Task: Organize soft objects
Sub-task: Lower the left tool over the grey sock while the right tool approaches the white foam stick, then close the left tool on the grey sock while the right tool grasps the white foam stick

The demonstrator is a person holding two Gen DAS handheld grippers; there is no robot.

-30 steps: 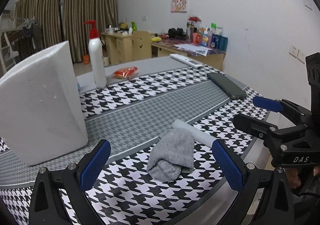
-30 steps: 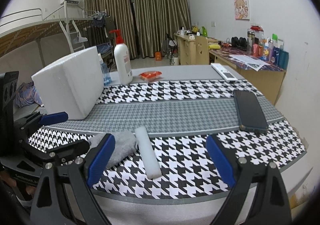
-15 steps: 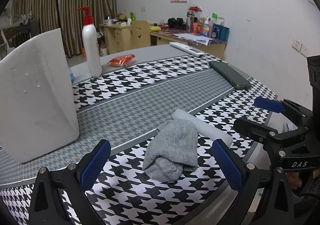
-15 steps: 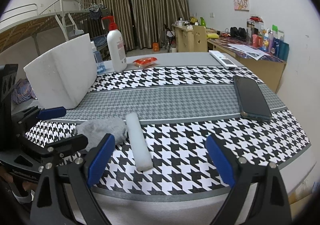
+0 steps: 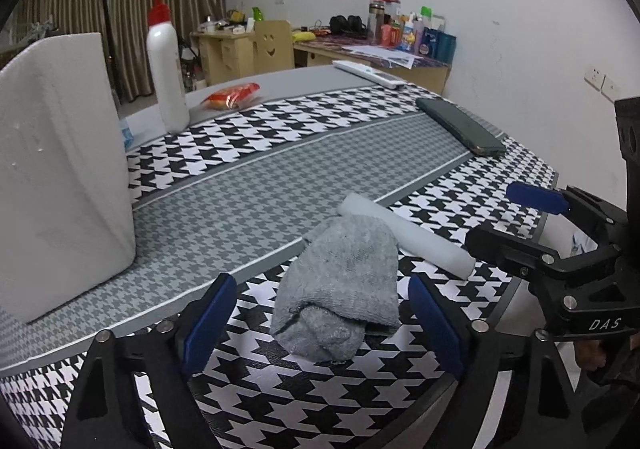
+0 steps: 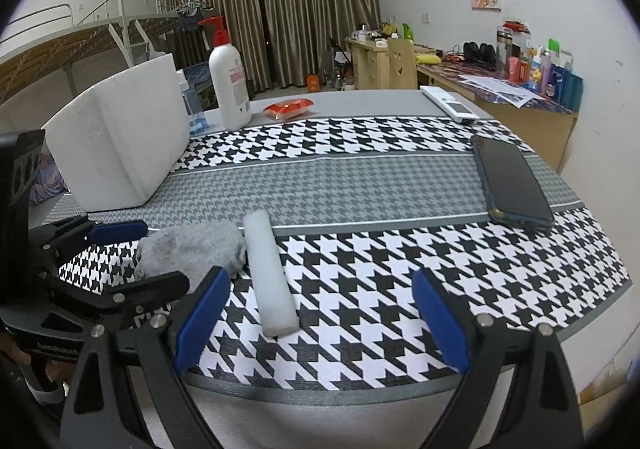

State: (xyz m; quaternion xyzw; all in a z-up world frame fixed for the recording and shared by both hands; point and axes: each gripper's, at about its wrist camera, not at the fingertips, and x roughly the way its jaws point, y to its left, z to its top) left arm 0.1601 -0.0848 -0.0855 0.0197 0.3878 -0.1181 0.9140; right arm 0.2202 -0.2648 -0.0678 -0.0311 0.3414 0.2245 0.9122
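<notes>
Both grippers gape wide, holding nothing. The left gripper [image 5: 320,313] straddles the grey sock [image 5: 344,285] near the tabletop's [image 5: 280,169] front edge, probably lining up a grab; foam roll [image 6: 270,269] touching it, right gripper [image 6: 320,317] hovering nearby.

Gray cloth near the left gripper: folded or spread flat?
Folded. The gray cloth lies bunched in a thick bundle with a rolled end, beside the white foam roll, not spread flat.
</notes>
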